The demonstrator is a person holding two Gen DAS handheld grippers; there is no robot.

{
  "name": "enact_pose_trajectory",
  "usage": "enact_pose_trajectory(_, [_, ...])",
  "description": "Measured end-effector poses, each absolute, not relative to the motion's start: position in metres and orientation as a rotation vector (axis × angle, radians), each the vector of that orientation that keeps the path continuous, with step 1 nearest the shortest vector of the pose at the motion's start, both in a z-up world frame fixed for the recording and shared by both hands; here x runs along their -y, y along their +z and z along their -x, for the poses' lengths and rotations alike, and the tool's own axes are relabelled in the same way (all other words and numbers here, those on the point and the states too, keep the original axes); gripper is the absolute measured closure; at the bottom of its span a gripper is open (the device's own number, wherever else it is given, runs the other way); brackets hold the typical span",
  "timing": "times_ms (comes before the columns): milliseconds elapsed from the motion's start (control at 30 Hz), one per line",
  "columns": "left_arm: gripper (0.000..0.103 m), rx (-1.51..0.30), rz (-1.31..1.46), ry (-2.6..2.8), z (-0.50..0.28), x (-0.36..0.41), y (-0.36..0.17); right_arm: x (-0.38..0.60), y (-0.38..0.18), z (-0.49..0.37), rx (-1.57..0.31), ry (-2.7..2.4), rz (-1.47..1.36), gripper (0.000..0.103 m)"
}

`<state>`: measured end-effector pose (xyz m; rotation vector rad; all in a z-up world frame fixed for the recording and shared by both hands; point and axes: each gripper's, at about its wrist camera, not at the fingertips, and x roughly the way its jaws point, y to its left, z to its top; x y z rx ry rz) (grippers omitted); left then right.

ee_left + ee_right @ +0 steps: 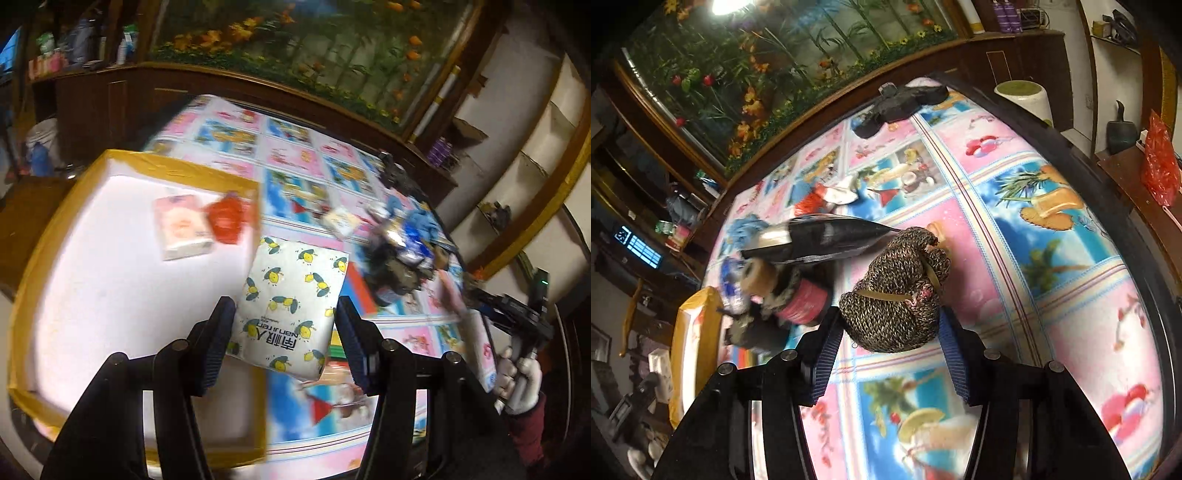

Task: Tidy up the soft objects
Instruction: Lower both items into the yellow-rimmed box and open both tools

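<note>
Left tongs (pixel 284 343) clamped on bee-print tissue pack (pixel 291 295), held above edge of yellow-rimmed white tray (pixel 74 206). Right tongs (pixel 892 347) clamped on brown knitted bundle (pixel 897 291) over patterned counter (pixel 1052 295); soft-item pile (pixel 783 280) just beside.

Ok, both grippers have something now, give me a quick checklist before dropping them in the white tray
1. Left gripper clamped on the tissue pack: ok.
2. Right gripper clamped on the knitted bundle: ok.
3. Pack above the tray's edge: ok.
4. Free room in the tray beside the pink pack and red bag: ok.
5. Bundle lifted off the tablecloth: cannot tell.
</note>
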<state>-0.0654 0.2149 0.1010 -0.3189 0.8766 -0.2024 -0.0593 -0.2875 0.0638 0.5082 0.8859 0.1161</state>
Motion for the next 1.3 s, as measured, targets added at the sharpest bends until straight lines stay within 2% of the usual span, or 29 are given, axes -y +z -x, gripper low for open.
enact_pose_trajectory(200, [0.048,-0.908,0.359,-0.042,0.059,-0.274,0.084,0.221,0.100,0.068,-0.853,0.309,-0.425,0.051])
enact_pose_trajectory(400, [0.048,-0.967,0.396,0.020,0.023,-0.303,0.064,0.123,0.112,0.051,-0.910,0.495,-0.335,0.051])
enact_pose_trajectory(767, [0.048,-0.988,0.525,0.066,-0.054,-0.340,0.032,-0.036,0.098,-0.011,-1.038,0.697,-0.156,0.051])
enact_pose_trajectory(967, [0.042,-0.971,0.611,0.003,-0.056,-0.349,0.031,-0.091,0.080,-0.039,-1.080,0.713,-0.055,0.050])
enact_pose_trajectory(1067, [0.042,-0.940,0.656,-0.025,-0.045,-0.354,0.039,-0.105,0.071,-0.045,-1.077,0.695,-0.038,0.047])
enact_pose_trajectory(1133, [0.042,-0.911,0.672,-0.038,-0.034,-0.355,0.049,-0.104,0.072,-0.042,-1.060,0.696,-0.031,0.031])
enact_pose_trajectory(1300, [0.042,-0.849,0.627,-0.069,-0.002,-0.338,0.079,-0.076,0.089,-0.022,-0.990,0.691,-0.074,0.029])
